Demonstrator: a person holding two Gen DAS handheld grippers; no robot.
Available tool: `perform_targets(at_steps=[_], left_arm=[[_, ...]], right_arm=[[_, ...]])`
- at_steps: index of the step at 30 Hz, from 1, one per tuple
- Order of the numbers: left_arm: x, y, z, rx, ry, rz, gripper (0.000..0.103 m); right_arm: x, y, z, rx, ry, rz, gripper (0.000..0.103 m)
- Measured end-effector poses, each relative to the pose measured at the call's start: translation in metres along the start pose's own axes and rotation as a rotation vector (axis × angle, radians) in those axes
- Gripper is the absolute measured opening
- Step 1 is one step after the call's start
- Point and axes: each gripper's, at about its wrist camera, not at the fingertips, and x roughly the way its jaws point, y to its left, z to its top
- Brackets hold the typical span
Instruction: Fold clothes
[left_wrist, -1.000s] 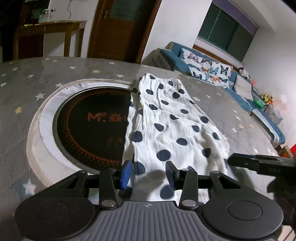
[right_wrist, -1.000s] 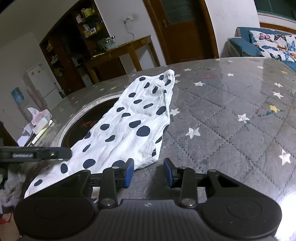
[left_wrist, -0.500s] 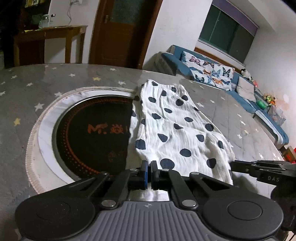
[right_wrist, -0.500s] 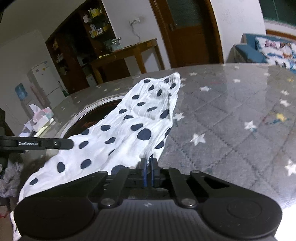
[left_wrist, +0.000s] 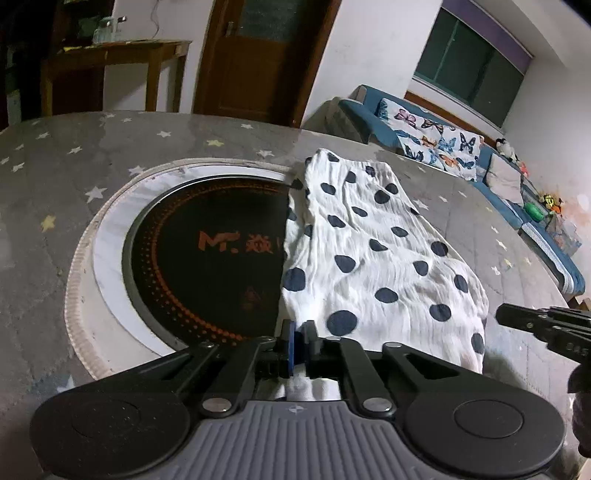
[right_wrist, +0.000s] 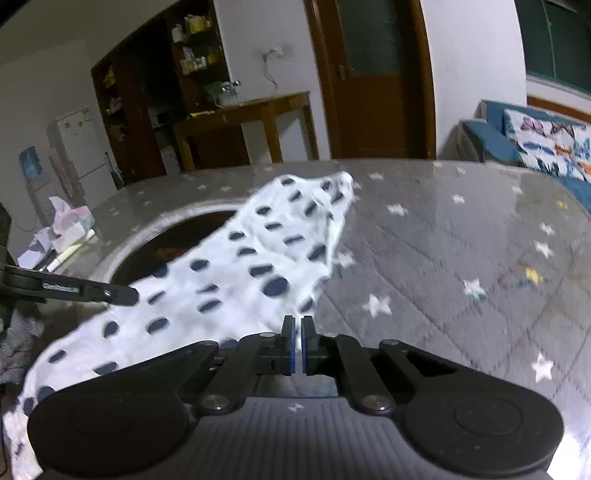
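Your left gripper (left_wrist: 298, 334) is pinched shut on the near hem of the polka-dot garment (left_wrist: 369, 254), at the corner beside the black cooktop disc (left_wrist: 207, 258). Your right gripper (right_wrist: 296, 332) is likewise closed on the other near corner, on the side away from the disc; cloth shows between the pads in both wrist views, though the right view is blurred.

The garment lies lengthwise on the star-print table cover (left_wrist: 55, 177), its one long edge overlapping the disc's rim, its far end pointing past the disc toward the door.

Progress, as judged: both near corners are gripped and the hem is barely off the table. No crease is visible yet. The folds themselves are all left to do.
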Motion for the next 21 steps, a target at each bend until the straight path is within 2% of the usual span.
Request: perform_targets(at_steps=[3,7,10,13,16,21], left_arm=[[-0.01,-0.002,0.001,-0.002,-0.018,-0.012,0.008],[-0.028,-0.02,-0.007,0.058,-0.021,-0.107,0.008],[-0.035,-0.032,-0.02,0.105,0.004,-0.161,0.008],[-0.033,-0.03,-0.033,0.117,0.034,-0.152,0.008],[-0.032,-0.02,-0.043,0.109,0.056,-0.134,0.008],[-0.052,-0.012,-0.044,0.115,0.013,-0.139,0.008]], right_arm=[[-0.002,0.016,0.006,-0.045,-0.002,0.04,0.008],[0.006,0.039,0.005,-0.097,0.036,0.104,0.01],[0.012,0.058,0.0,-0.156,0.072,0.147,0.017],[0.011,0.073,-0.012,-0.229,0.11,0.164,0.019],[0.007,0.078,-0.025,-0.284,0.152,0.146,0.019],[-0.009,0.085,-0.027,-0.331,0.149,0.115,0.021]])
